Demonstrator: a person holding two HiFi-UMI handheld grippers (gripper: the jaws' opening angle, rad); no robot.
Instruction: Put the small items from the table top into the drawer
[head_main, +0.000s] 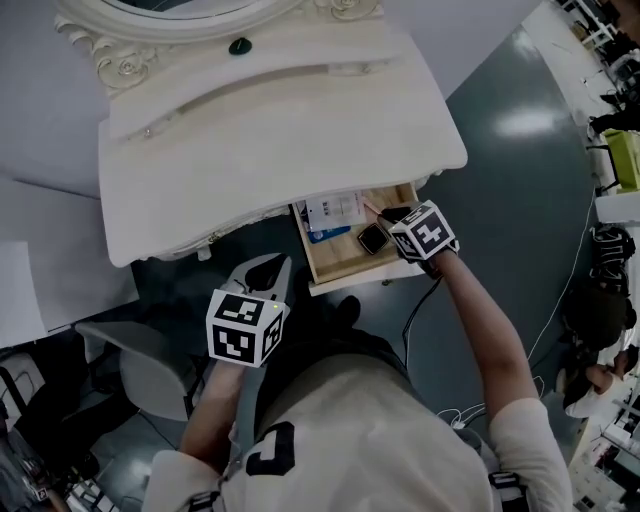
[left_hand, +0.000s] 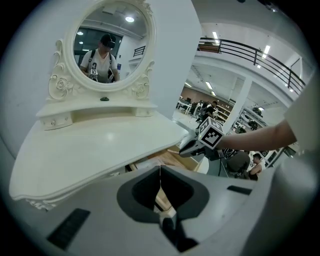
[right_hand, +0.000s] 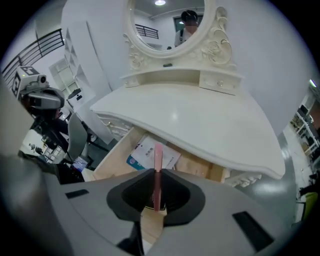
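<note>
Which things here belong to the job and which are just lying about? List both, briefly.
Job:
- pink stick, clamped in the right gripper
- open drawer
- booklet and watch inside it
- white table

Lying about:
- mirror
- grey chair
- left gripper, shut on nothing

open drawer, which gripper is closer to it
Right. The right gripper is over the drawer, clamping a thin pink item; the left gripper hangs off to the drawer's left, outside it.
</note>
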